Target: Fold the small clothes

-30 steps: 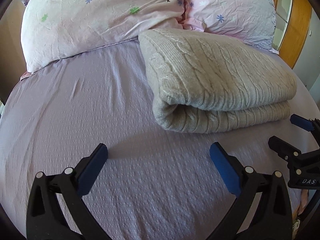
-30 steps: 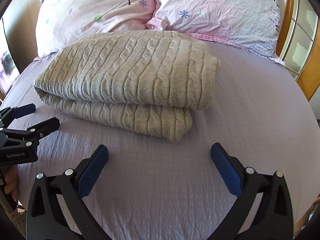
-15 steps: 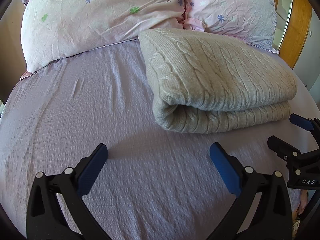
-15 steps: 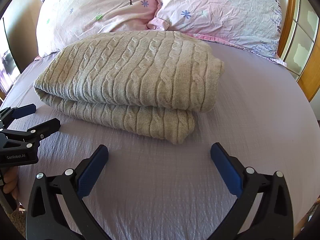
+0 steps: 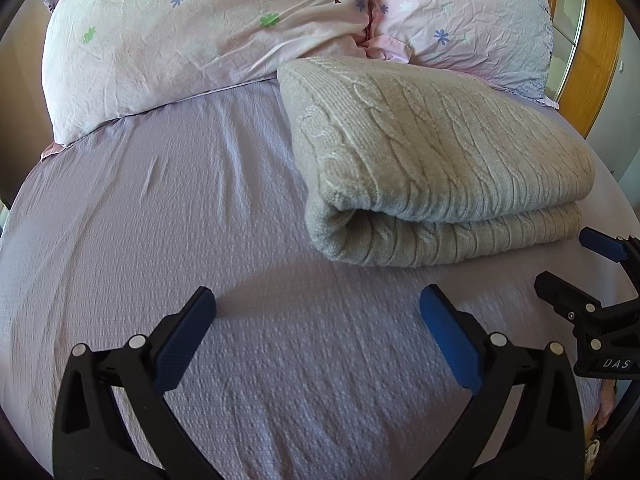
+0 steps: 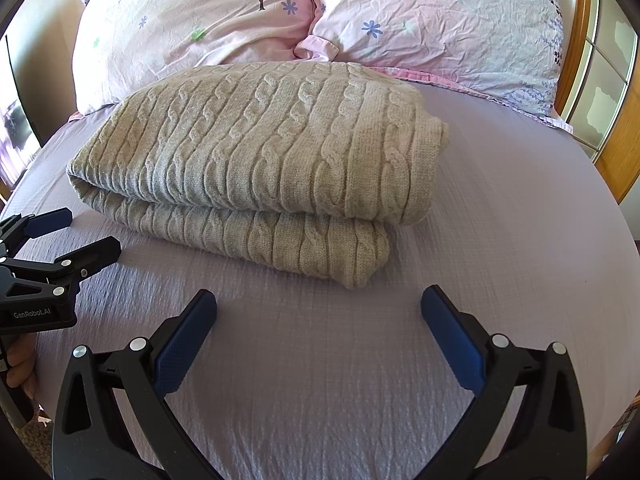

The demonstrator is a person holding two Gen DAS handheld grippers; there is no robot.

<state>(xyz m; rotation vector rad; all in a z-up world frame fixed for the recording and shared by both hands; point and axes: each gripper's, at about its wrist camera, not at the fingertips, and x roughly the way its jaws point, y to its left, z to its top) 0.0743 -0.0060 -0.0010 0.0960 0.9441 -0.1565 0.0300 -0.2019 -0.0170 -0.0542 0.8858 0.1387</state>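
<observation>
A beige cable-knit sweater (image 5: pixel 432 160) lies folded in a thick stack on the lilac bed sheet (image 5: pixel 160 220); it also shows in the right wrist view (image 6: pixel 260 160). My left gripper (image 5: pixel 318 312) is open and empty, low over the sheet in front of the sweater's left end. My right gripper (image 6: pixel 320 312) is open and empty, just in front of the sweater's right corner. Each gripper shows at the edge of the other's view, the right one (image 5: pixel 580 268) and the left one (image 6: pixel 76 236), both open.
Two pink flowered pillows (image 6: pixel 200 20) (image 6: pixel 440 20) lie behind the sweater against the headboard. A wooden frame (image 6: pixel 616 160) with glass panes stands at the right. The sheet (image 6: pixel 520 240) extends to both sides of the sweater.
The right gripper has moved slightly closer to the sweater's near right corner. The left gripper has barely moved. Both stay open.
</observation>
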